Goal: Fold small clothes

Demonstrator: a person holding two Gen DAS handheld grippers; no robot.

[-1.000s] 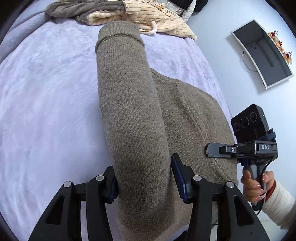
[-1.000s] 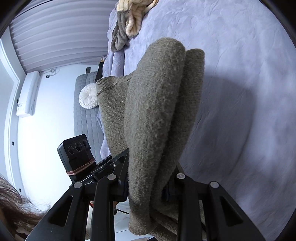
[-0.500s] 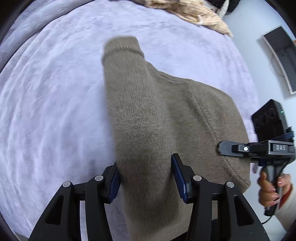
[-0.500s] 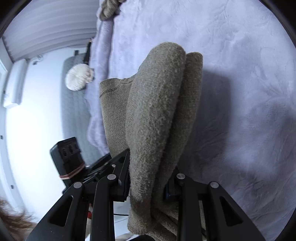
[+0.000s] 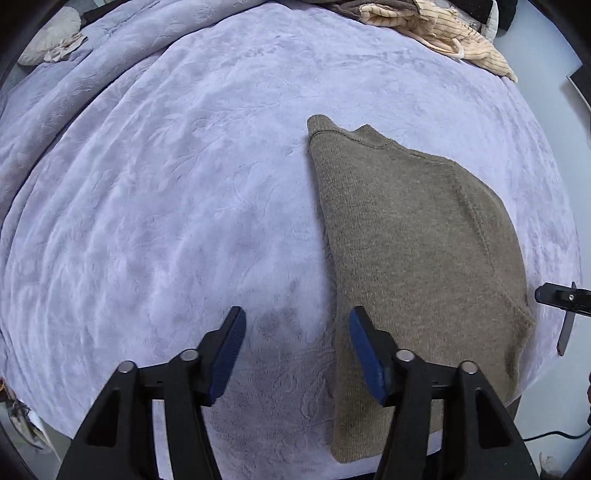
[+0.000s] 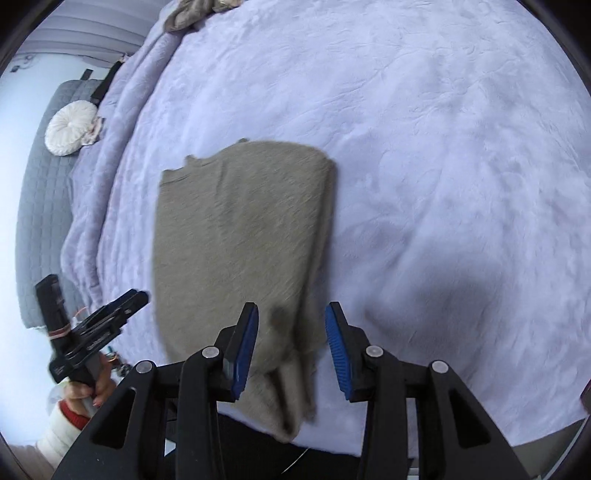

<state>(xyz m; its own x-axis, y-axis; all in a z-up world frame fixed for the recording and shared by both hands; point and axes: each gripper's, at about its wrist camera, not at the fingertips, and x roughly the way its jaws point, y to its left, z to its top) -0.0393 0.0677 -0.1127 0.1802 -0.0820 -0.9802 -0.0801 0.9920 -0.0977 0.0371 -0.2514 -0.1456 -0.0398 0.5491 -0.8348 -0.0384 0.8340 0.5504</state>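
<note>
An olive-brown knit sweater (image 5: 417, 236) lies folded lengthwise on the lavender bedspread (image 5: 184, 184). My left gripper (image 5: 297, 332) hangs over the bedspread just left of it, jaws opening and nothing between them; its right finger overlaps the sweater's left edge. In the right wrist view the sweater (image 6: 240, 229) is blurred. My right gripper (image 6: 291, 325) stands above its near end, jaws opening, with the cloth below the gap and the pads clear of it. A hand holds the left gripper (image 6: 136, 297) at the left.
A heap of cream and grey-brown clothes (image 5: 443, 33) lies at the far end of the bed. A round white cushion (image 6: 70, 127) rests against a grey quilted headboard (image 6: 40, 184). The bed's near edge runs just under both grippers.
Both grippers have let go of the sweater, which now lies flat on the bed. The left gripper has moved left off the cloth and both pairs of jaws stand wider.
</note>
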